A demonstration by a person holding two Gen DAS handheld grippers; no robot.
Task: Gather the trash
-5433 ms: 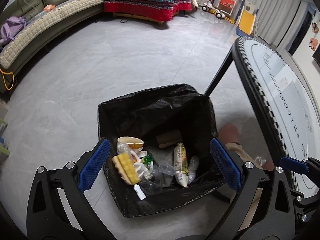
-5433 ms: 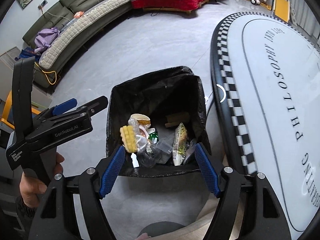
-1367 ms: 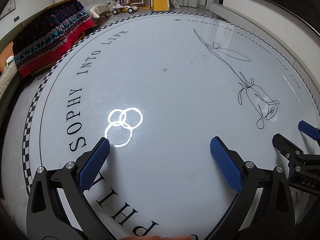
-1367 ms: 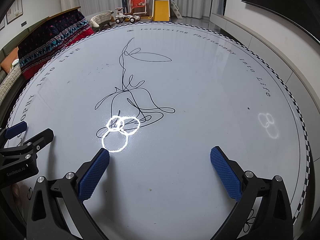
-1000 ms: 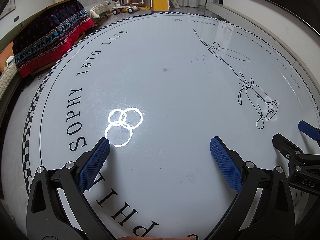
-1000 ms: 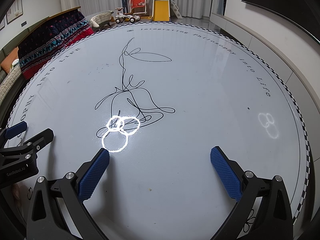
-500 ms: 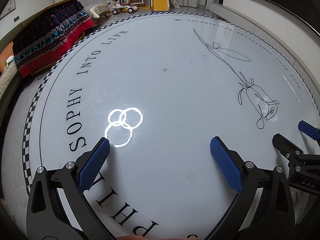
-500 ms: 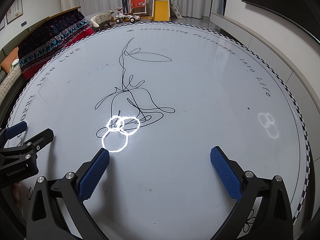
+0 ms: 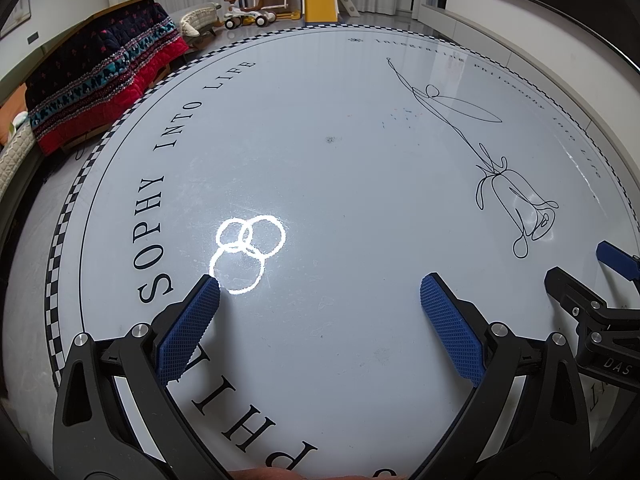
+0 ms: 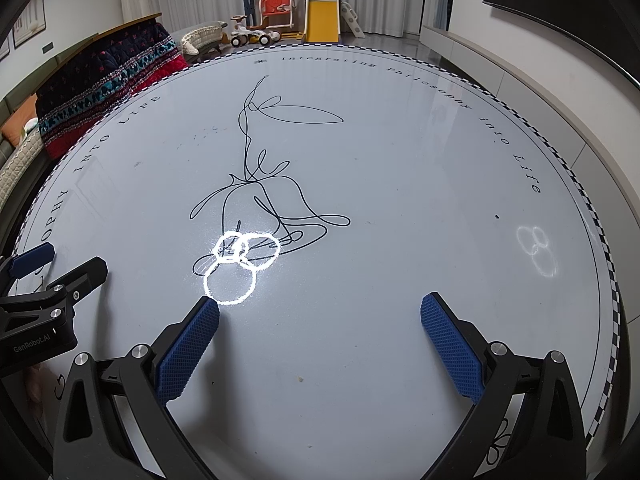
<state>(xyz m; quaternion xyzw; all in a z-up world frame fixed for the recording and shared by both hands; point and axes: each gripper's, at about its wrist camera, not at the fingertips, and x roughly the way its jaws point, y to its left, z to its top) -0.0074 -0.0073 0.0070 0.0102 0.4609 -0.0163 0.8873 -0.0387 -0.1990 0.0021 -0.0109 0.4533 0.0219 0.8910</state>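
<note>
Both grippers hover over a round white table (image 9: 340, 184) printed with black lettering and a line drawing; it also shows in the right wrist view (image 10: 380, 184). My left gripper (image 9: 320, 300) is open and empty. My right gripper (image 10: 320, 320) is open and empty. The right gripper's body shows at the right edge of the left wrist view (image 9: 592, 312), and the left gripper's body shows at the left edge of the right wrist view (image 10: 48, 300). No trash item and no bin are in view. A tiny crumb (image 10: 300, 379) lies on the table.
A checkered rim (image 9: 64, 240) bounds the table. Beyond it are a red and dark patterned blanket (image 9: 100, 80), a sofa edge (image 9: 12, 156), a toy slide (image 9: 320, 0) and ride-on toys (image 9: 244, 20). Lamp reflections (image 9: 248, 252) glare on the tabletop.
Since 5.4 s ago both grippers swung from the black-lined bin of trash on the floor to above the table. Over the last 1.4 s nothing has visibly moved.
</note>
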